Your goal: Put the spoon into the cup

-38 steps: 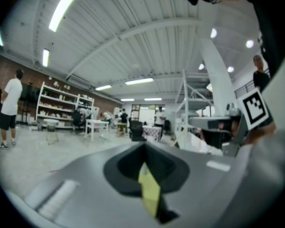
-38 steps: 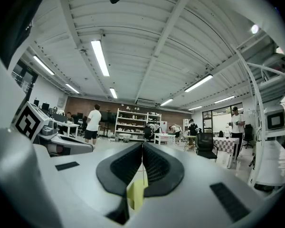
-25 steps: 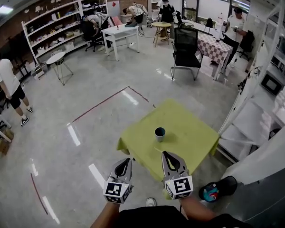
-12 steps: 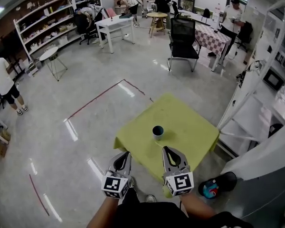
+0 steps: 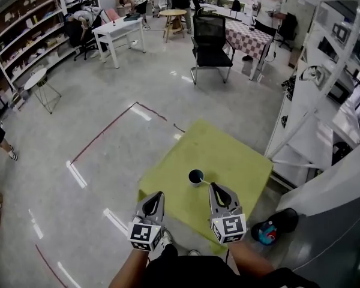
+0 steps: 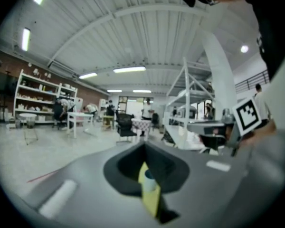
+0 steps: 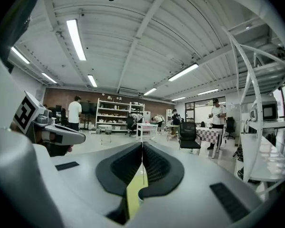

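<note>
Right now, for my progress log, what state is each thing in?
cup: upright on table, nothing sticking out of it
left gripper: shut, empty
right gripper: shut on spoon
spoon: a thin sliver at the right gripper's tips, outside the cup

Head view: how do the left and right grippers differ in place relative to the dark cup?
The right grey two-jaw gripper has its tips close beside the small dark cup; the left grey two-jaw gripper is farther off, lower left of it. The right one lies over the yellow-green square table; the left one sits at its near corner, body over the grey floor. Both have jaws together and point toward the table.
</note>
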